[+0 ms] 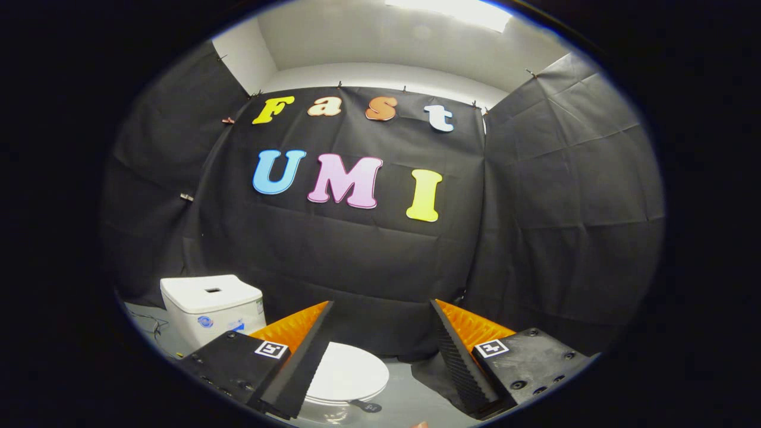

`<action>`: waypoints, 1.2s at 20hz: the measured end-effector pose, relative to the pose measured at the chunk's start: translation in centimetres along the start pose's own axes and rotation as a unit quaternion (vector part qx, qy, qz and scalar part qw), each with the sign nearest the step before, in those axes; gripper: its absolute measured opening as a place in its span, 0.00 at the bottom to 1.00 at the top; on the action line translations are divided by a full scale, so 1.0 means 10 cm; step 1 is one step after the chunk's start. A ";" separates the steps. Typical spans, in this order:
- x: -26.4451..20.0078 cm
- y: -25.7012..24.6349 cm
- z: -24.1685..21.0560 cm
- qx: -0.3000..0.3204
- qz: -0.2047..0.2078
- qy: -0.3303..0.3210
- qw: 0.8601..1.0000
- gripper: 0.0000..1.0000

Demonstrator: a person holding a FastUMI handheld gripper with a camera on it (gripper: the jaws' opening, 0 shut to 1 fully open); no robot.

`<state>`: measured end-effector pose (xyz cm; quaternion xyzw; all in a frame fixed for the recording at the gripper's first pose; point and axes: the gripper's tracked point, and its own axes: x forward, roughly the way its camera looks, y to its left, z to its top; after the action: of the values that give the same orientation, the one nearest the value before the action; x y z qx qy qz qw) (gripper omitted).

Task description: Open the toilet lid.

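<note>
Your gripper (380,309) is held level, above the toilet and looking mostly at the black cloth wall (357,255) of the booth, with the fingers spread wide and nothing between them. The fingers (297,362) angle in from either side, and each carries a small square marker (271,349) near its base.

The toilet sits low, below and slightly ahead of your fingers. Its lid (348,374) is down, lying flat on the bowl, a white rounded oval partly hidden behind the left finger. The lid's long axis seems to run from the tank toward the open floor, though the curved view makes the exact line hard to judge. The tank (208,306) stands upright just beyond the left finger, a white box with a small dark slot on its top, close to the cloth wall. Grey floor (410,392) shows between the fingers beside the bowl. A ceiling light (452,12) glows overhead.
</note>
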<state>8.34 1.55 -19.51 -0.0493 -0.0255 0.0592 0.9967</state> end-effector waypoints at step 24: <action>0.34 -0.31 -2.24 0.110 -0.005 0.179 0.978 0.99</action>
<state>13.32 -3.26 -41.33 0.0510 0.1596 0.0469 0.9847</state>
